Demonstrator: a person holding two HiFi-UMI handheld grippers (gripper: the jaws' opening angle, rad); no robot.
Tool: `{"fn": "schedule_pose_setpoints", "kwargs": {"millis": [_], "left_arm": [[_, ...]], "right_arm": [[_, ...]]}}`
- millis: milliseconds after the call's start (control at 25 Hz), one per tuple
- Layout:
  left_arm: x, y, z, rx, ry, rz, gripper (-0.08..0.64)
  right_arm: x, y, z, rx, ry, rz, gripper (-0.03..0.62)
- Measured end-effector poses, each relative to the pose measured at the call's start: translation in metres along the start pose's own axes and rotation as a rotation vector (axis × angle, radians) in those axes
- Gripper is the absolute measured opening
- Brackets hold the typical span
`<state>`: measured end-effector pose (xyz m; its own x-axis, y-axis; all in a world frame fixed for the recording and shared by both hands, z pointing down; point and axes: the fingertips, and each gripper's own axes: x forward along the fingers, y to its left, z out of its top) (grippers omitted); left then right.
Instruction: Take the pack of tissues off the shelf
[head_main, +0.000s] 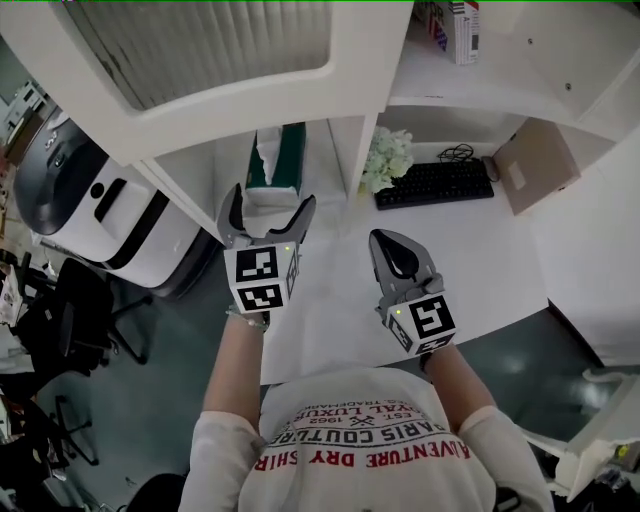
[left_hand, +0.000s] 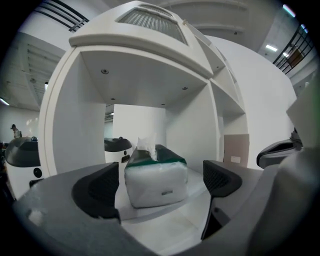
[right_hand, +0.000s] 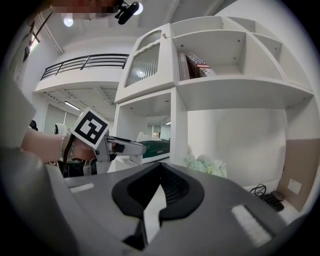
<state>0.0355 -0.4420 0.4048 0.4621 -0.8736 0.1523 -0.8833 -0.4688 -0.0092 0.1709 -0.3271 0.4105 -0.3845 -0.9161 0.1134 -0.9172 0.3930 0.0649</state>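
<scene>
At the far left of the head view, a rounded white and black machine (head_main: 95, 205) stands on the floor. A black office chair (head_main: 85, 320) is near it, lower in the picture. Next to them rises a tall white shelf unit (head_main: 350, 60) with several compartments.

Its low open compartment holds the pack of tissues (left_hand: 155, 185). This is a soft block in whitish plastic wrap with a dark green top. It lies flat on the compartment floor, and one white tissue sticks up from the top.

The left gripper (head_main: 270, 200) points into this compartment with its grey jaws spread wide. The near end of the pack shows between the two jaw tips. The left gripper view shows a gap on each side, so the pads do not press on it.

To the right of the divider wall, a bunch of pale green-white flowers (head_main: 386, 158) stands on the white desk top (head_main: 480, 250). A black keyboard (head_main: 435, 184) lies just beside it.

The right gripper (head_main: 390, 245) hovers above the desk, apart from the shelf unit. Its jaws are pressed together and nothing is between them.

Higher at the right, an upper compartment holds some upright books (right_hand: 195, 65). A flat brown panel (head_main: 535, 165) is at the far right end of the desk.
</scene>
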Motion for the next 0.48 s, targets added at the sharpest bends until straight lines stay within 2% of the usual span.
{"fn": "schedule_pose_setpoints", "kwargs": {"millis": [160, 360, 480], "left_arm": [[0.019, 0.008, -0.005, 0.012, 0.029, 0.022, 0.561], [0.038, 0.015, -0.011, 0.022, 0.073, 0.045, 0.563], [0.044, 0.019, -0.016, 0.053, 0.107, 0.078, 0.563]], "right_arm": [[0.016, -0.004, -0.004, 0.004, -0.002, 0.005, -0.002], [0.027, -0.008, -0.005, 0.010, 0.007, 0.016, -0.002], [0.029, -0.011, -0.008, 0.010, 0.024, 0.028, -0.002]]}}
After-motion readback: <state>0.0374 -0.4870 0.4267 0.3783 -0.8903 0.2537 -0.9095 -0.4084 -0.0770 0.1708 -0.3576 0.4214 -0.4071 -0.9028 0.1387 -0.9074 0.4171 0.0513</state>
